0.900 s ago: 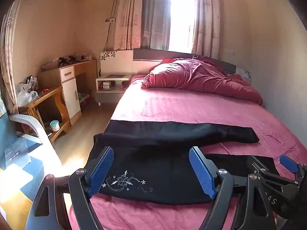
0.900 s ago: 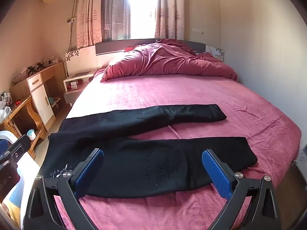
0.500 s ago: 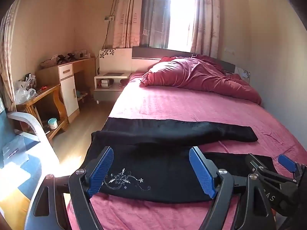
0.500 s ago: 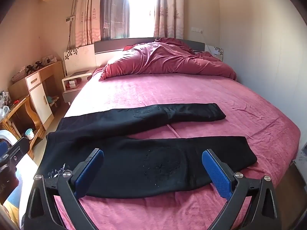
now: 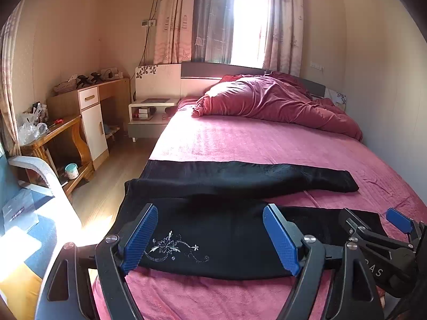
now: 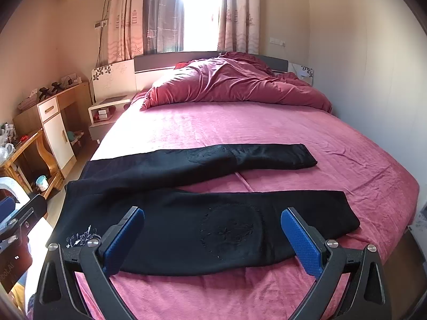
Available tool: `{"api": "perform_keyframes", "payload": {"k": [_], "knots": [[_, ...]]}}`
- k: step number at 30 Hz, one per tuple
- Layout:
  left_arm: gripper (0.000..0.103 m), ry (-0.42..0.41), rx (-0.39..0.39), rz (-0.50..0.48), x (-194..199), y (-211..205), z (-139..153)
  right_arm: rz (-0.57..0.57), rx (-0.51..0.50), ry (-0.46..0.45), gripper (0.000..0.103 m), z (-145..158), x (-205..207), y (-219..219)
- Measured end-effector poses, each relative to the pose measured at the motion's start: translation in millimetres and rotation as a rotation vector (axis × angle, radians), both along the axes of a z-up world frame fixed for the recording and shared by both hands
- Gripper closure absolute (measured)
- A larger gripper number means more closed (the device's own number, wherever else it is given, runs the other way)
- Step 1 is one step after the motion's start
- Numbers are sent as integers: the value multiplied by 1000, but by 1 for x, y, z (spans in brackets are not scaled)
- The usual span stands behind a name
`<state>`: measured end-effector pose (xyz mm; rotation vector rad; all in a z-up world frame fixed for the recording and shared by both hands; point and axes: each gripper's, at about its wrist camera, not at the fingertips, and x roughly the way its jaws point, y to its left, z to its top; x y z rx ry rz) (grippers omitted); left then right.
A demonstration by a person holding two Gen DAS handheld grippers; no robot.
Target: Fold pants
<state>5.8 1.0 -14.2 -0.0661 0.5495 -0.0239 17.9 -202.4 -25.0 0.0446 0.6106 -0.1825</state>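
Your left wrist view looks up the bed (image 5: pixel 267 144) from its foot, low and close, with the pants (image 5: pixel 213 229) between and beyond your fingers (image 5: pixel 138 237). Your right wrist view faces likewise from further right; both share pants (image 6: pixel 213 226), bed (image 6: pixel 267 128), window (image 5: pixel 245 18).

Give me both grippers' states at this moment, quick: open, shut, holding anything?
Left gripper: open, empty, above the waist end of the black embroidered fabric pants.
Right gripper: open, empty, above the nearer leg.

Crumpled red duvet (image 5: pixel 277 106) at the bedhead, nightstand (image 5: pixel 149 117) beside pink bed (image 5: pixel 240 144)
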Motion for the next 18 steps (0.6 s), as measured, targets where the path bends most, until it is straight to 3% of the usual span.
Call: {"api": "perform_keyframes", "payload": {"k": [18], "knots": [[20,40,-9,12,6,5,-14,19,-18,24,0,-8,2,5]]}}
